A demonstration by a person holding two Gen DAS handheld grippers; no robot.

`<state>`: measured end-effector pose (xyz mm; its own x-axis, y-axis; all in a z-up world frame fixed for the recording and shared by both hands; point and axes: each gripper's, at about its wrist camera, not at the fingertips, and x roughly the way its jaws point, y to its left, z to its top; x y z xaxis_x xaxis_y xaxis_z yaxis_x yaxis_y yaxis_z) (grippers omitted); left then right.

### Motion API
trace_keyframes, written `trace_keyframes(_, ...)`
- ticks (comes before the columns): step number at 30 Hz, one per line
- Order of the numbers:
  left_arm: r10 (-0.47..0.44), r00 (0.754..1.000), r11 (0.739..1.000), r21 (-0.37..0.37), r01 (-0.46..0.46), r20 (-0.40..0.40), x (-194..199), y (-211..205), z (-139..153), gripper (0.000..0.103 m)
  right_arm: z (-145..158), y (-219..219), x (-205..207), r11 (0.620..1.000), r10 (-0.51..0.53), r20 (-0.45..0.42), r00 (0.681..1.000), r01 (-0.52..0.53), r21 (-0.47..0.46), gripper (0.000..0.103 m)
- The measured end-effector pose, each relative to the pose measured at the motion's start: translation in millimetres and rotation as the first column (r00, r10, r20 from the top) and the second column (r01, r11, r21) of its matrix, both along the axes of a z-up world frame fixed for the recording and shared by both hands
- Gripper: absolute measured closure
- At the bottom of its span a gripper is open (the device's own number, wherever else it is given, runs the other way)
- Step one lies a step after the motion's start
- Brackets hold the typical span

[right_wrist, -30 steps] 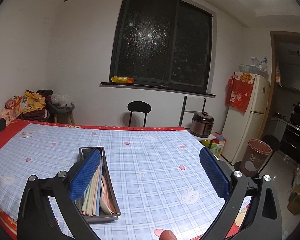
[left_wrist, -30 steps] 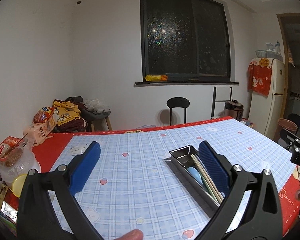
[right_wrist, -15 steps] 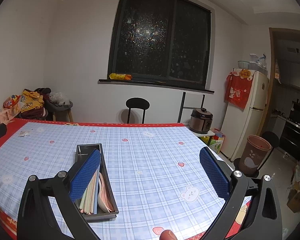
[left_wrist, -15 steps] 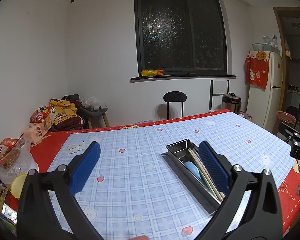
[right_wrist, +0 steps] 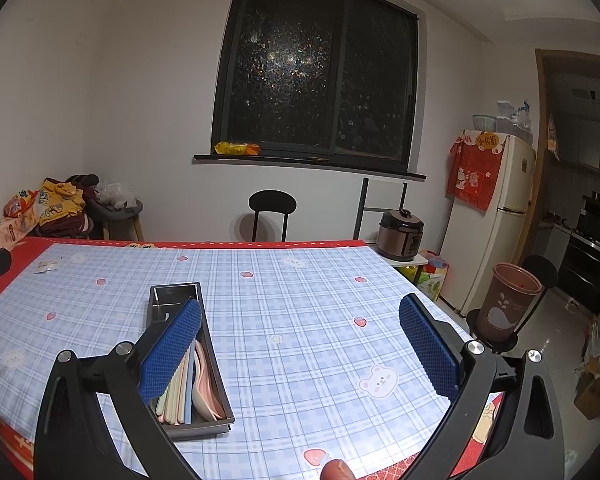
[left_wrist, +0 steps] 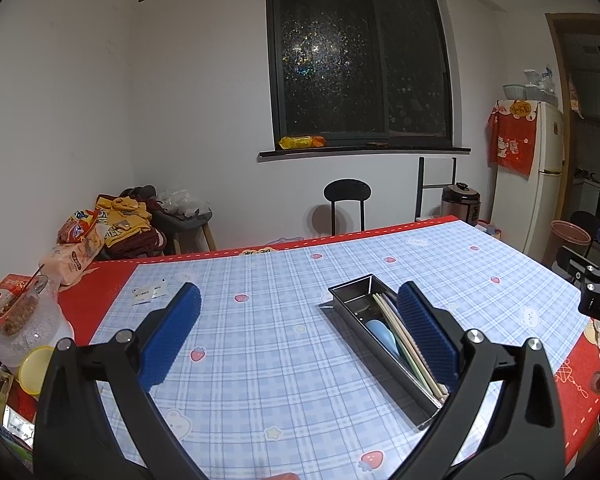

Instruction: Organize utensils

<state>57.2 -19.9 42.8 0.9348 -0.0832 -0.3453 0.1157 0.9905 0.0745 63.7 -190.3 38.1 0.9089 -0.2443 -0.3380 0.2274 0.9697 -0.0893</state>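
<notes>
A long steel tray (left_wrist: 345, 295) lies on the blue checked tablecloth, holding pastel chopsticks (left_wrist: 395, 326) and a light blue spoon (left_wrist: 381, 330). In the right wrist view the same tray (right_wrist: 176, 291) shows chopsticks (right_wrist: 178, 394) and pink spoons (right_wrist: 204, 380) packed at its near end. My left gripper (left_wrist: 296, 328) hovers open above the table, its right finger over the tray's side. My right gripper (right_wrist: 300, 340) is open too, with its left finger above the tray. Neither holds anything.
Snack bags and a plastic container (left_wrist: 24, 320) crowd the table's left edge. Small paper slips (left_wrist: 150, 292) lie on the cloth. A black chair (right_wrist: 272, 208), a rice cooker (right_wrist: 401, 236), a fridge (right_wrist: 495, 216) and a brown bin (right_wrist: 507, 304) stand beyond the table.
Both grippers have risen and pulled back slightly from the table, so the tray sits lower and farther in each view. Both stay open.
</notes>
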Motion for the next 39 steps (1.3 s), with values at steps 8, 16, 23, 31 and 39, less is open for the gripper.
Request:
trace_keyframes(8,-0.007,1.000,1.000,0.007,0.007,-0.002,-0.1,-2.1,-0.4,0.006,-0.6,-1.8,-1.0,1.000,-0.003,-0.002,1.000,0.003,0.002,0.006)
trace_keyframes(16,-0.003,1.000,1.000,0.003,0.003,-0.008,0.7,-0.6,-0.6,0.006,-0.7,-1.8,-1.0,1.000,-0.004,-0.002,1.000,0.004,0.002,0.006)
trace_keyframes(23,-0.001,1.000,1.000,0.005,0.001,-0.014,0.9,-1.0,-1.6,0.006,-2.6,-2.6,-1.8,1.000,-0.006,-0.006,1.000,0.006,0.006,0.006)
trace_keyframes(31,-0.003,1.000,1.000,0.009,0.003,-0.020,1.6,-0.6,-3.1,0.006,-2.9,-2.8,-1.5,1.000,-0.006,-0.007,1.000,0.006,0.006,0.006)
trace_keyframes(39,-0.005,1.000,1.000,0.011,0.005,-0.023,1.7,-1.1,-4.2,0.006,-4.5,-2.8,-2.1,1.000,-0.006,-0.010,1.000,0.006,0.008,0.006)
